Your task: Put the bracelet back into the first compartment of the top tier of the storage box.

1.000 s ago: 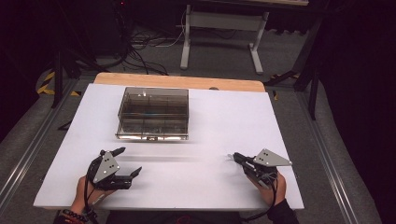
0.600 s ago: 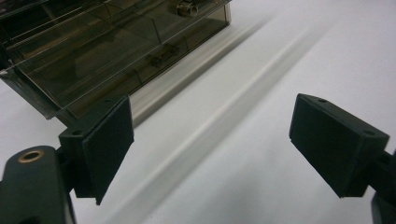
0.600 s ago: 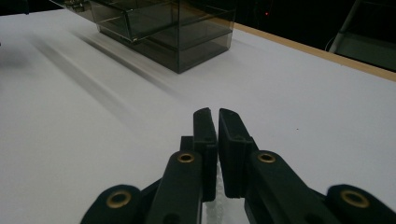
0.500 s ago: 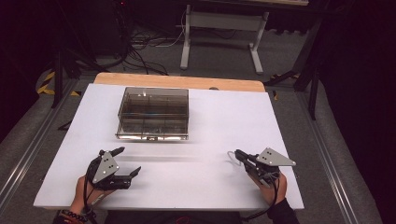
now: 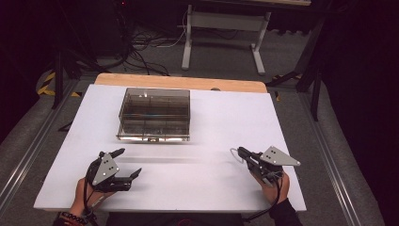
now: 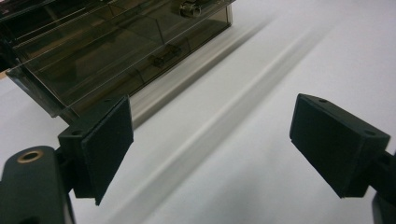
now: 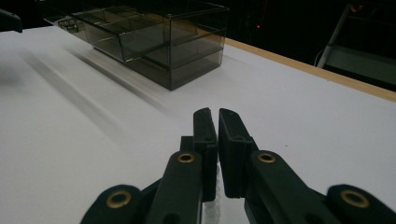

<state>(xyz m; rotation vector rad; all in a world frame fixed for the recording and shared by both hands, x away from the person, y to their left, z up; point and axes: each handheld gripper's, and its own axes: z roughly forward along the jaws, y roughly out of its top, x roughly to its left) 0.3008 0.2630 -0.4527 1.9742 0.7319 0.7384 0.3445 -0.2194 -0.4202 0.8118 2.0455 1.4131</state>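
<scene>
1. The main thing here is the smoked clear organizer box (image 5: 154, 114), with dividers inside and a small metal latch (image 6: 188, 8) on its front face. It sits on the white table top (image 5: 211, 188), toward the far side and a bit left of centre, just short of the bare wooden strip (image 5: 181, 83) along the table's far edge.
2. There's loads of bare white surface around the box: a wide stretch to its right out to the table edge, a narrower one to its left, and a big open band in front of it toward the person. Only faint streaky shadows lie on that band.
3. The left gripper (image 5: 129, 162) is in front of the box, off its front-left corner and well apart from it. It sits low over the table, pointing roughly toward the box's right side. Its jaws are spread wide with nothing between them; in the left gripper view the two black pads (image 6: 108, 140) just frame bare table, with the box's front up ahead.
4. The right gripper (image 5: 239, 151) is out past the box's front-right corner, further from it than the left one, near the table's right edge. It points left across the open band. Its jaws are pressed together and I can't see anything gripped. A thin pale loop (image 5: 234, 155) shows right at the tip, but I can't tell what it is.
5. Both hands come in from the near edge, with the left hand (image 5: 87, 197) and the right hand (image 5: 273, 186) wrapped around the gripper bodies, held low.
</scene>
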